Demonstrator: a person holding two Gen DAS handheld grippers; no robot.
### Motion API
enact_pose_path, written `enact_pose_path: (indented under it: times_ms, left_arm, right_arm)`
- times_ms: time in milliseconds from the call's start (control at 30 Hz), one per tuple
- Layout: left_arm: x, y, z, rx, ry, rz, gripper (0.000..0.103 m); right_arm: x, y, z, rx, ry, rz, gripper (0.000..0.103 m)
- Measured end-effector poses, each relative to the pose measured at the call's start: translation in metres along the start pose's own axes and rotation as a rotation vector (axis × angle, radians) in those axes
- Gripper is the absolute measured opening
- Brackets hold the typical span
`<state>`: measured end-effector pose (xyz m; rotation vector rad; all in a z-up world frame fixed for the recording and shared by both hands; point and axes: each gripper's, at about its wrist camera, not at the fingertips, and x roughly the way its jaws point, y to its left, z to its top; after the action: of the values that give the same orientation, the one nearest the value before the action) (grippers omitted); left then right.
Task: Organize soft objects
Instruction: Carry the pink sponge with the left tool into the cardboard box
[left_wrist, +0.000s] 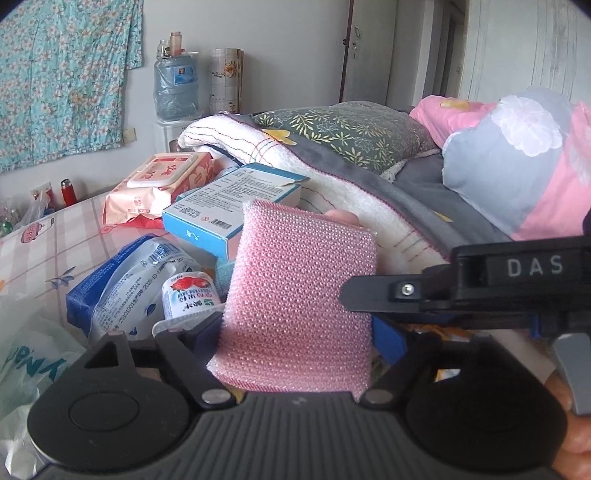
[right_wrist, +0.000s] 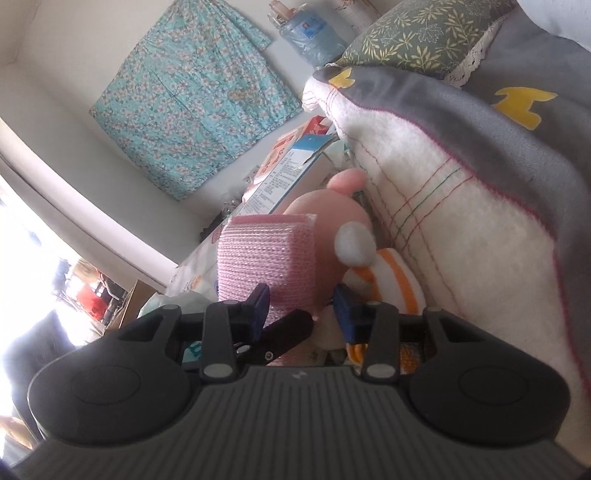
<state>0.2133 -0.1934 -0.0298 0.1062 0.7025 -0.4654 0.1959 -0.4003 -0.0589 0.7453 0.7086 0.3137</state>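
Left wrist view shows the pink sponge (left_wrist: 299, 295) standing between the spread fingers of the left gripper (left_wrist: 299, 332), while the right gripper (right_wrist: 301, 310) pinches the sponge's edge beside a plush toy (right_wrist: 332, 218).

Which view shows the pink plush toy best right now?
The right wrist view: the pink plush toy shows its body and white pom-pom beside the pink sponge. In the left wrist view only a small pink bit peeks above the sponge.

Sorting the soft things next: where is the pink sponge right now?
The pink sponge stands upright between the left gripper's jaws, in front of the blue box, with the pink plush toy just behind it.
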Motion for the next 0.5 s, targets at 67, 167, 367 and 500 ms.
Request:
enact_pose_path:
  times_ms: [67, 167, 367, 500]
  left_arm:
    - [-0.007, -0.003, -0.001, 0.006, -0.002, -0.014, 0.085]
    - [-0.022, -0.006, -0.002, 0.027, -0.028, 0.013, 0.085]
    - [-0.063, 0.004, -0.001, -0.012, -0.069, 0.012, 0.084]
    - [-0.108, 0.021, -0.003, -0.038, -0.125, 0.041, 0.084]
  right_arm:
    - [-0.002, 0.006, -0.002, -0.007, 0.005, 0.009, 0.038]
    - [-0.007, 0.021, -0.005, -0.038, -0.001, 0.005, 0.038]
    - [-0.025, 0.053, -0.011, -0.073, -0.012, 0.022, 0.039]
    - [-0.039, 0.094, -0.018, -0.147, -0.019, 0.047, 0.04]
